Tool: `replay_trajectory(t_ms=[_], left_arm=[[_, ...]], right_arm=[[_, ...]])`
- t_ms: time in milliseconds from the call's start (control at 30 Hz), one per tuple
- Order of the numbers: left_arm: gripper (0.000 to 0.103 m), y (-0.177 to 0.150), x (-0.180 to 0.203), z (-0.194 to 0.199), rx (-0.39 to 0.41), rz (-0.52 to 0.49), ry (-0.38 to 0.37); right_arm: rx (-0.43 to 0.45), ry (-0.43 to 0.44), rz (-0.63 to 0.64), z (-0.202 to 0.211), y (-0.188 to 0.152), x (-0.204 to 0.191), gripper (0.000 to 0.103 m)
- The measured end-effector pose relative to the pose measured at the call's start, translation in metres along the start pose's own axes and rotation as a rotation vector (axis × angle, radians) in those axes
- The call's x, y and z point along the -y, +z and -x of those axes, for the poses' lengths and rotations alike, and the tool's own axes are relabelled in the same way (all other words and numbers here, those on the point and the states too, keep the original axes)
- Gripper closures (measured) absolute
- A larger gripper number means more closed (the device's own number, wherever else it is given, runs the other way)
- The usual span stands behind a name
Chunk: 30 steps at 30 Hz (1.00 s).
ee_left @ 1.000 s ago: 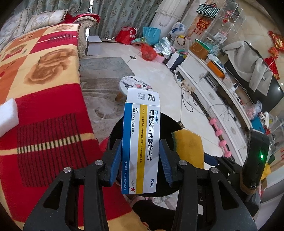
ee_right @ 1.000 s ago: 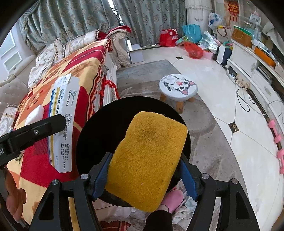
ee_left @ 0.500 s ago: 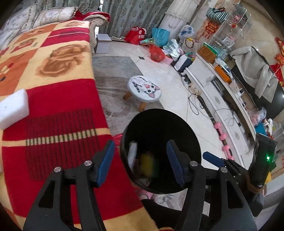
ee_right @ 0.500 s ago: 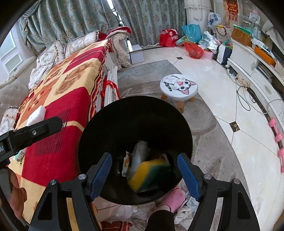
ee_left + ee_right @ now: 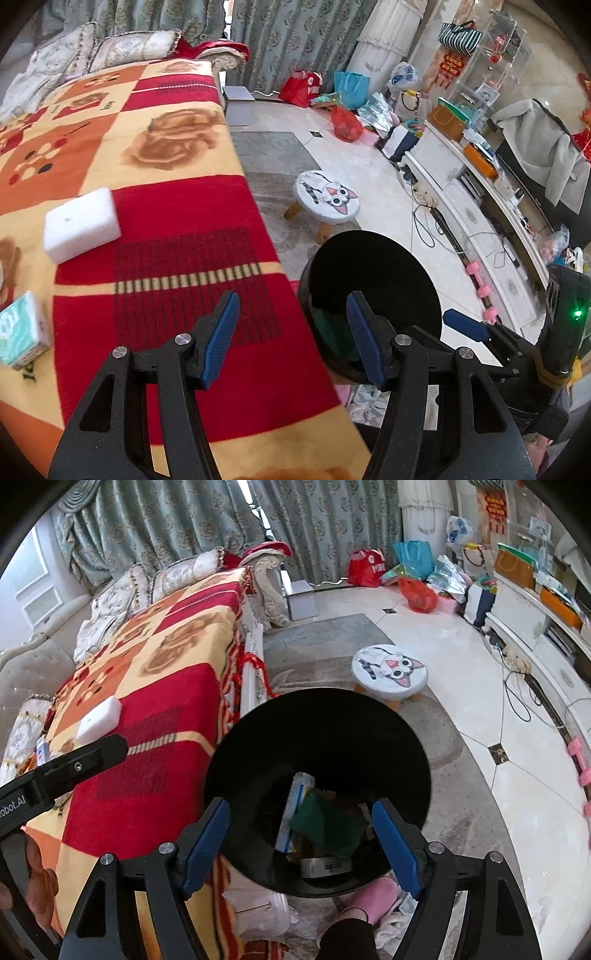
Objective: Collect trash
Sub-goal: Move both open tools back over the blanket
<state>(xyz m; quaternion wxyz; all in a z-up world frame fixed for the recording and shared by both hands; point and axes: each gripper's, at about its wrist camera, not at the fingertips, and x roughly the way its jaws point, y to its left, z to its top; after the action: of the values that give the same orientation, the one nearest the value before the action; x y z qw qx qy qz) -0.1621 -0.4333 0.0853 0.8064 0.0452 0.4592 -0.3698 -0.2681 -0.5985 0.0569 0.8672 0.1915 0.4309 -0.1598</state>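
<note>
Black round bin w/ green-faced sponge & blue-edged white box inside. Blanket: red, orange & yellow checks, brown motifs, dark stripes. White foam block. White stool w/ grey cartoon cat face. Grey-green patterned curtains. Pink slipper.

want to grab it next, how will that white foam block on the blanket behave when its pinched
The white foam block looks like a soft sponge, so it probably squashes between the pads and weighs little. Its flat, boxy faces suggest that it won't roll. On the soft blanket it may slide if nudged.
</note>
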Motion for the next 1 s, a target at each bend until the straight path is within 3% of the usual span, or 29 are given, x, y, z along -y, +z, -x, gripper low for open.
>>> replay_trajectory(t_ms=[267, 600, 1000], left_arm=[[0.044, -0.011, -0.033, 0.025, 0.026, 0.025, 0.043], [0.044, -0.030, -0.086, 0.060, 0.059, 0.076, 0.149], [0.044, -0.050, -0.167, 0.109, 0.101, 0.170, 0.276]], right_arm=[[0.028, 0.034, 0.054, 0.011, -0.002, -0.034, 0.026], [0.020, 0.078, 0.156, 0.009, -0.009, -0.094, 0.025], [-0.039, 0.151, 0.276, -0.008, -0.023, -0.184, 0.025]])
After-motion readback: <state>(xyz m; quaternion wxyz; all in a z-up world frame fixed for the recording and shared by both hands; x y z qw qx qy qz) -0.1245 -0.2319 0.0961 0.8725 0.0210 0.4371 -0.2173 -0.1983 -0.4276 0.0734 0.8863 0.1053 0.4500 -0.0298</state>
